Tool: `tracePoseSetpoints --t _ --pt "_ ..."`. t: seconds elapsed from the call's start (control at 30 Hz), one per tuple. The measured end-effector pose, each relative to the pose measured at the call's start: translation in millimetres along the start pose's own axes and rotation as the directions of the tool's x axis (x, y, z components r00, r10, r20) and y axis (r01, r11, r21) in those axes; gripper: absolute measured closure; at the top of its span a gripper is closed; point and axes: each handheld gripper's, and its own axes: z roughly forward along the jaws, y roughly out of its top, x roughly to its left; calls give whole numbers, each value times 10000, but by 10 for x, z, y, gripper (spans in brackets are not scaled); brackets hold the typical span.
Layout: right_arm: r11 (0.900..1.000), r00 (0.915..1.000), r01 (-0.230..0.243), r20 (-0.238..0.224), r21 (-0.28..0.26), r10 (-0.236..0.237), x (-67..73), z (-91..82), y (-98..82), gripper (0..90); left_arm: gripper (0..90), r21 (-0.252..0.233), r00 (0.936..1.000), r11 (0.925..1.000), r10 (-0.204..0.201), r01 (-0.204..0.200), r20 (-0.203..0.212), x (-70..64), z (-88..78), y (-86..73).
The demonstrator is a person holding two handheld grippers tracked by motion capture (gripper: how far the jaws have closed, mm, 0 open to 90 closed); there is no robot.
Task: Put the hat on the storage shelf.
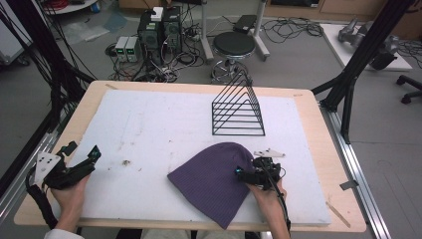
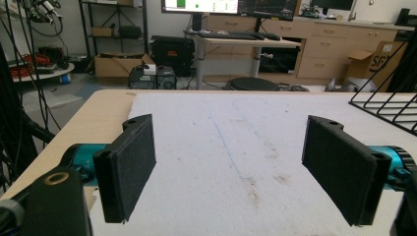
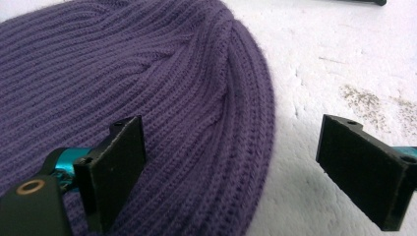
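Purple knitted beanie [image 1: 215, 180] is seen in the high view at lower centre on the white mat [image 1: 149, 129], with the right gripper [image 1: 244, 174] at its right edge, the left gripper [image 1: 92, 157] at lower left and a black wire rack [image 1: 238, 112] above. In the left gripper view, its jaws are spread wide over bare mat [image 2: 226, 147]. In the right gripper view, the jaws are held apart, one over the beanie [image 3: 147, 83], the other over mat [image 3: 319, 73].

Overhead camera (plus two low gripper cameras)
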Motion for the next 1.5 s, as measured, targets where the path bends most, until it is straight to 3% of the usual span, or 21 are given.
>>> tracePoseSetpoints --t 0.5,0.63,0.67,0.73,0.77,0.8,0.87,1.07,1.5 --pt "9995 9995 -271 164 156 269 101 76 38 207 207 -66 9998 9999 -110 111 155 11 -4 0" --pt "9997 9997 -244 89 95 244 135 61 40 363 207 -57 9996 9999 -135 136 253 15 -5 -1" --pt "9997 9997 -244 89 95 244 135 61 40 363 207 -63 9996 9999 -137 139 255 14 -6 -1" --pt "9999 9999 -112 -87 31 113 179 54 43 515 207 -65 9996 9999 -141 143 255 15 -6 0" --pt "9999 9999 -112 -87 31 113 179 54 43 515 207 -72 9996 9999 -145 147 256 14 -6 0" --pt "10000 9998 21 -196 -19 -21 203 49 43 595 207 -74 9996 9999 -136 138 256 14 -8 1" --pt "9998 9996 184 -211 -88 -186 232 44 43 664 207 -92 9995 9998 -152 154 266 12 -7 0" --pt "9962 9969 784 125 -379 -780 303 36 28 728 207 -38 9992 9998 -197 199 347 20 3 -6" --pt "9928 9973 741 51 -942 -739 298 -15 25 757 207 -45 9992 9998 -201 202 349 29 0 -5"
